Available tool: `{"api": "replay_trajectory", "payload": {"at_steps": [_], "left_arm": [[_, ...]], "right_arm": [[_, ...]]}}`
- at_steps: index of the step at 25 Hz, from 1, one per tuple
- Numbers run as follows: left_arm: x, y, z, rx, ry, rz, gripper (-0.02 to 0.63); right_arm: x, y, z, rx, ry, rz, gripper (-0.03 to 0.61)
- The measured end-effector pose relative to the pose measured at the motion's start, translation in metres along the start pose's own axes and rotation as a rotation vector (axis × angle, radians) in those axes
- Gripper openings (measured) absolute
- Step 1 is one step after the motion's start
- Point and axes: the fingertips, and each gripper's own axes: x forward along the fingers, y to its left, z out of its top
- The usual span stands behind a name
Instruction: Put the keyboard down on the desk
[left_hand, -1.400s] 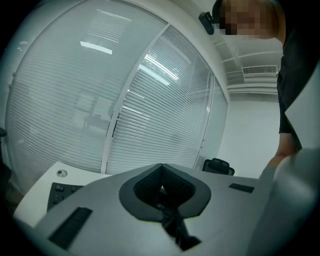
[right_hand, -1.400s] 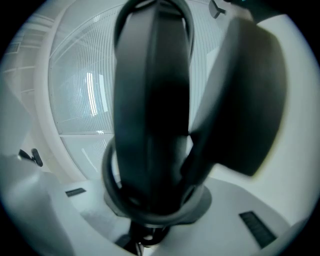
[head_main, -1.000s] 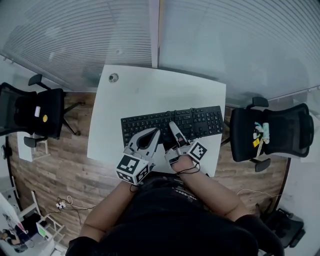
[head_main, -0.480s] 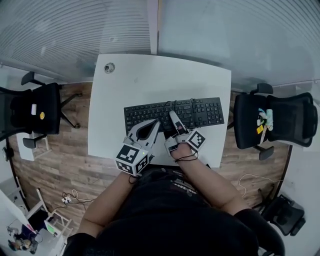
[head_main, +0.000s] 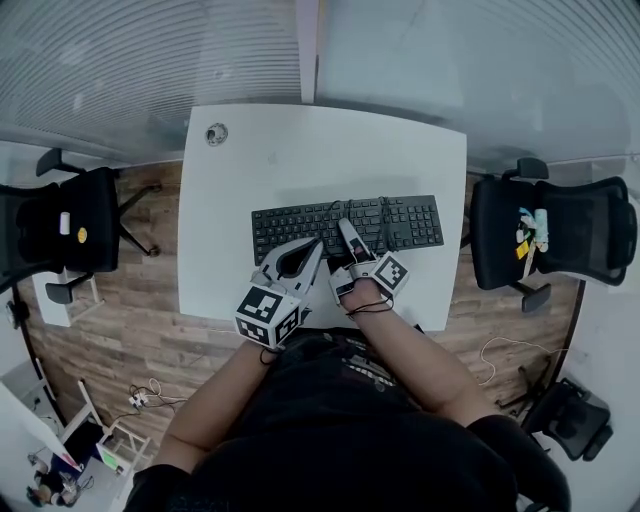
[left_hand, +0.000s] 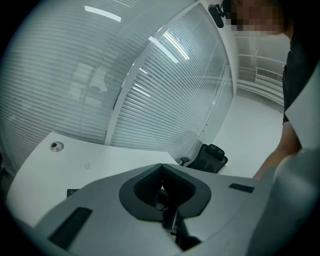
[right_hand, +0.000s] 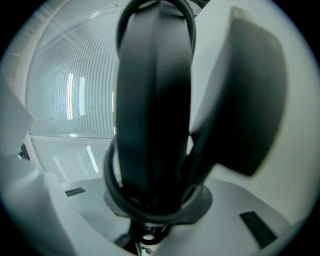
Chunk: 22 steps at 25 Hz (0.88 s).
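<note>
Keyboard (head_main: 300, 225) black, lying flat on white desk (head_main: 300, 150), long side crosswise just ahead of both grippers. Right gripper (head_main: 347, 232) clamped on its near edge around mid-length; in the right gripper view a dark slab fills the space between the jaws, with a black cable (right_hand: 112, 170) looped about it. Left gripper (head_main: 313, 248) just left of the right one, jaws together with nothing between, tips at the keyboard's near edge. Round grommet (head_main: 215, 133) well ahead and left of the left gripper, at the desk's far corner. Black office chairs on either side: one (head_main: 70, 220) far left of the left gripper, one (head_main: 560, 235) far right of the right gripper. Glass wall with blinds (head_main: 200, 50) beyond the desk.
</note>
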Motion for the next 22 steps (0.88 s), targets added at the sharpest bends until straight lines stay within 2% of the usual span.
{"api": "replay_trajectory", "payload": {"at_steps": [5, 8, 19, 22], "left_arm": [[0.003, 0.009, -0.004, -0.017, 0.026, -0.005, 0.012], [0.003, 0.010, -0.008, -0.022, 0.038, -0.009, 0.012], [0.011, 0.023, -0.013, -0.038, 0.067, -0.011, 0.012], [0.013, 0.023, -0.013, -0.041, 0.069, -0.015, 0.012]], "right_arm": [[0.009, -0.019, 0.000, 0.033, -0.022, -0.046, 0.118], [0.013, -0.025, -0.002, 0.089, -0.037, -0.042, 0.118], [0.019, -0.037, -0.001, 0.081, -0.037, -0.095, 0.124], [0.020, -0.035, -0.002, 0.111, -0.038, -0.101, 0.131]]}}
